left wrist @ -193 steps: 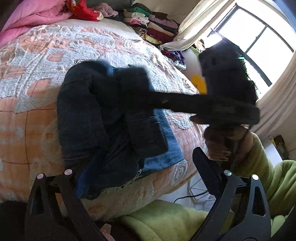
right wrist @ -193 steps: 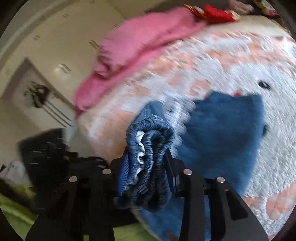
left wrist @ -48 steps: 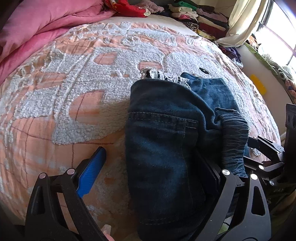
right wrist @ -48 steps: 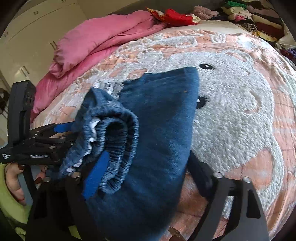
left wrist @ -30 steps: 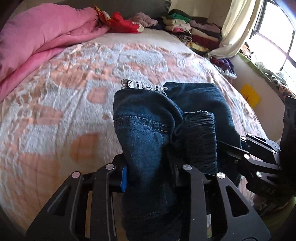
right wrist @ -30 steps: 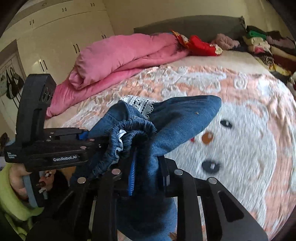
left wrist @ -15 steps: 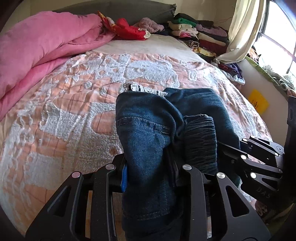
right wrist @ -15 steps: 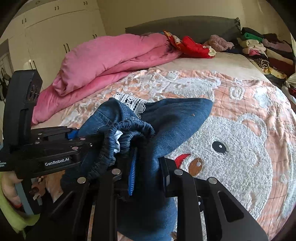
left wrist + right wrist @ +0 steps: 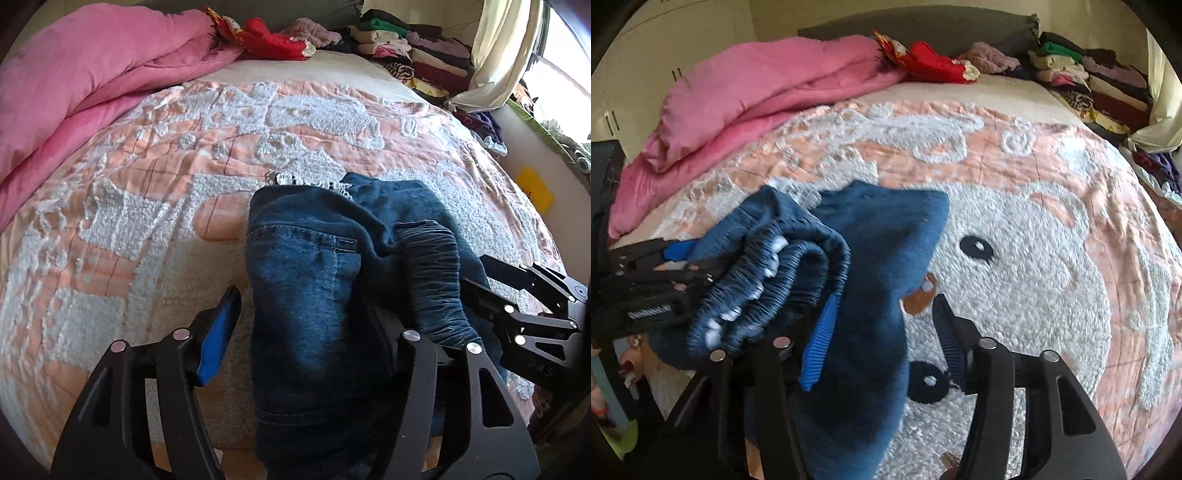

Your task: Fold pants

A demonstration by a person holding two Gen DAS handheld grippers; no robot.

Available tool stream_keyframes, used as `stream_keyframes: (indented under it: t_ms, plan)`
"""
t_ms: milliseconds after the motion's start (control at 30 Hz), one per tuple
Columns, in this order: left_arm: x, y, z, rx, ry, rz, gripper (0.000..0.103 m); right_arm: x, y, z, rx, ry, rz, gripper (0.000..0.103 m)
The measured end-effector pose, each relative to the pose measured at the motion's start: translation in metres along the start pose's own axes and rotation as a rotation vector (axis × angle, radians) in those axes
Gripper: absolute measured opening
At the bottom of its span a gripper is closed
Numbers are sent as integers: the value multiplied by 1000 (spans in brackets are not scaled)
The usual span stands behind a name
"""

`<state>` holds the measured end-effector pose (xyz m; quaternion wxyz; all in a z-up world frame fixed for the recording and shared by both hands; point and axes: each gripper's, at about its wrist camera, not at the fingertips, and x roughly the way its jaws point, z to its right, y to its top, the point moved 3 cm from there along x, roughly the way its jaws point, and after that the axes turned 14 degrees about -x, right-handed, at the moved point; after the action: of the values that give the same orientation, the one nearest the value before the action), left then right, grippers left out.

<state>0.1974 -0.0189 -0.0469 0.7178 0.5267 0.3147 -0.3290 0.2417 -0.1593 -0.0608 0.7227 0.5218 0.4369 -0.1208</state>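
The folded dark blue jeans (image 9: 314, 295) lie in a bundle on the peach-and-white bedspread (image 9: 147, 221), lace trim at the far end, elastic waistband (image 9: 768, 291) bunched on one side. My left gripper (image 9: 314, 328) straddles the near end, jaws opening. Its blue pad (image 9: 221, 325) stands clear of the denim; the other finger is hidden behind cloth. My right gripper (image 9: 882, 336) is opening too, with the jeans (image 9: 871, 258) between its fingers and the right pad (image 9: 945, 332) off them. Each gripper shows in the other's view: the right gripper (image 9: 480, 277) and the left gripper (image 9: 690, 264).
A pink duvet (image 9: 92, 81) is heaped at the back left, a red cloth (image 9: 269, 40) behind it. Stacked folded clothes (image 9: 417, 55) and a curtain (image 9: 495, 66) fill the back right. The bed's edge drops off at the right. A hand (image 9: 631, 365) holds the left gripper.
Both grippers were shut on the bundled jeans half a second ago; now their jaws have spread and the jeans rest lower on the bedspread.
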Motion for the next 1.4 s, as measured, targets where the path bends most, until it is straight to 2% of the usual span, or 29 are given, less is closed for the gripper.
stream_keyframes:
  t_ms: [133, 333, 467, 600, 667, 833, 933, 1233, 1400]
  plan:
    - [4, -3, -3, 1, 16, -6, 62, 16, -14, 6, 26, 8, -61, 56]
    - [5, -4, -7, -13, 13, -9, 66, 17, -16, 2, 25, 0, -53, 61]
    - [0, -6, -7, -13, 8, 3, 69, 4, -17, 5, 57, 15, -22, 72]
    - [-10, -8, -7, -8, 11, 30, 71, -15, -18, 11, 94, 9, 22, 78]
    - [-19, -8, -7, -10, 7, 51, 77, -30, -18, 12, 102, 1, 54, 90]
    - [-41, -10, -7, -14, -1, 100, 87, -61, -18, 12, 99, -26, 116, 96]
    - [-55, -11, -7, -21, -14, 120, 93, -77, -17, 9, 89, -42, 152, 96]
    - [-98, -17, -9, -34, -26, 186, 93, -119, -17, -7, 51, -96, 234, 97]
    - [-121, -31, -8, -12, -30, 211, 93, -140, -28, -17, 48, -102, 262, 97]
